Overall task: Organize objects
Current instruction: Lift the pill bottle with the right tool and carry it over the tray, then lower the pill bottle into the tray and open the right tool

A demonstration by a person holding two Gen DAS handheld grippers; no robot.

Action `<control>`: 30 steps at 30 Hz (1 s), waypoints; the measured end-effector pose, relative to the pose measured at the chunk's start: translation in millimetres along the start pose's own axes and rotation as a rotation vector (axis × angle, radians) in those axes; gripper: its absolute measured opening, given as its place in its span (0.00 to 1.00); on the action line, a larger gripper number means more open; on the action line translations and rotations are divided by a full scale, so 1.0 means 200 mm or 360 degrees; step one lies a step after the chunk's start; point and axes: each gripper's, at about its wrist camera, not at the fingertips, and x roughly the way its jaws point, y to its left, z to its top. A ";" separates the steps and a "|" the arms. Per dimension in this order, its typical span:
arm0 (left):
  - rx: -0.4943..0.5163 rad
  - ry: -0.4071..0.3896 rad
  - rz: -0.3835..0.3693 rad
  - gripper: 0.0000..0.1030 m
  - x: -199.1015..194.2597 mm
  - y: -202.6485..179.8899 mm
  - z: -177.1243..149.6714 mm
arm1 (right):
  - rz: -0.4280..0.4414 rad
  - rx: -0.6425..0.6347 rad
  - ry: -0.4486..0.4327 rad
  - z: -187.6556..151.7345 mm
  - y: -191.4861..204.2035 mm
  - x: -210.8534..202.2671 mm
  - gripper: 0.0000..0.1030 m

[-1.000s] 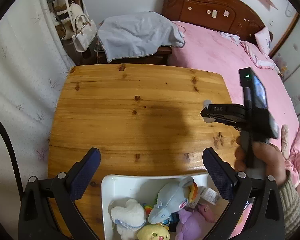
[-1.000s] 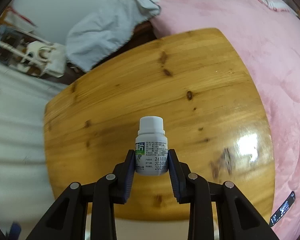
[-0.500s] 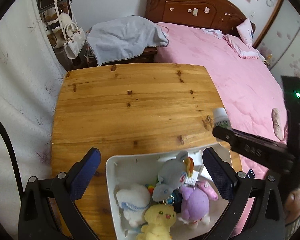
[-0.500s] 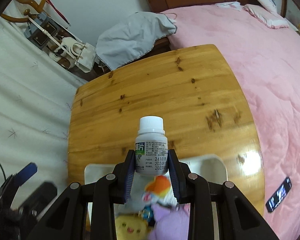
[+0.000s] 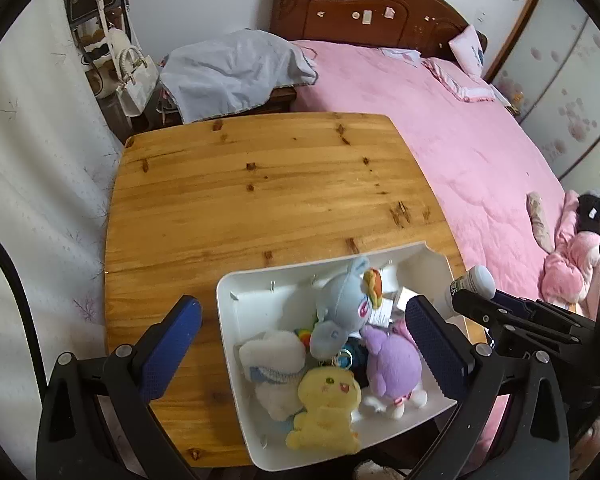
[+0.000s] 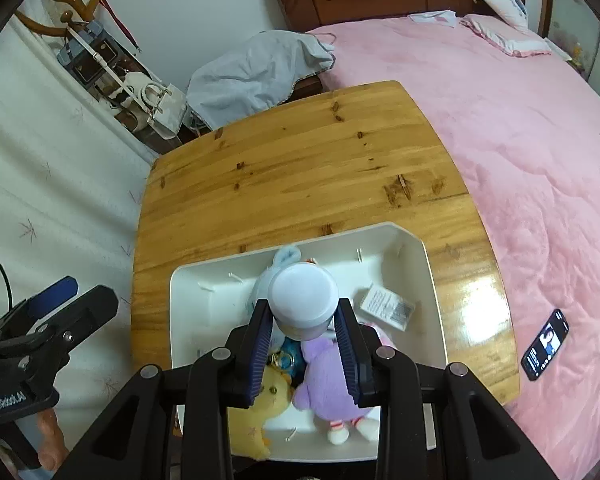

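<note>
While tilted steeply down | right hand-held gripper (image 6: 304, 334) pinches white bottle (image 6: 303, 300) over bin (image 6: 430, 280) | left hand-held gripper (image 5: 300, 344) spread

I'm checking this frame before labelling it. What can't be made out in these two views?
- Bottle label: right wrist view shows only its cap end-on; left wrist view catches too small a sliver.
- White bin contents beneath the plush toys: hidden by the toys, and in the right wrist view by the right gripper.
- Phone screen on the pink bed: too small to read.
</note>
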 end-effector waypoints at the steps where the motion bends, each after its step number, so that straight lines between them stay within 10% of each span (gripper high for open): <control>1: 0.0006 0.0001 -0.0002 0.99 0.00 0.00 -0.02 | -0.0015 -0.0003 -0.0004 -0.02 0.01 -0.01 0.32; 30: -0.0043 0.0082 0.0106 0.99 -0.09 -0.09 -0.20 | -0.0133 -0.0201 -0.0101 -0.19 0.02 -0.22 0.51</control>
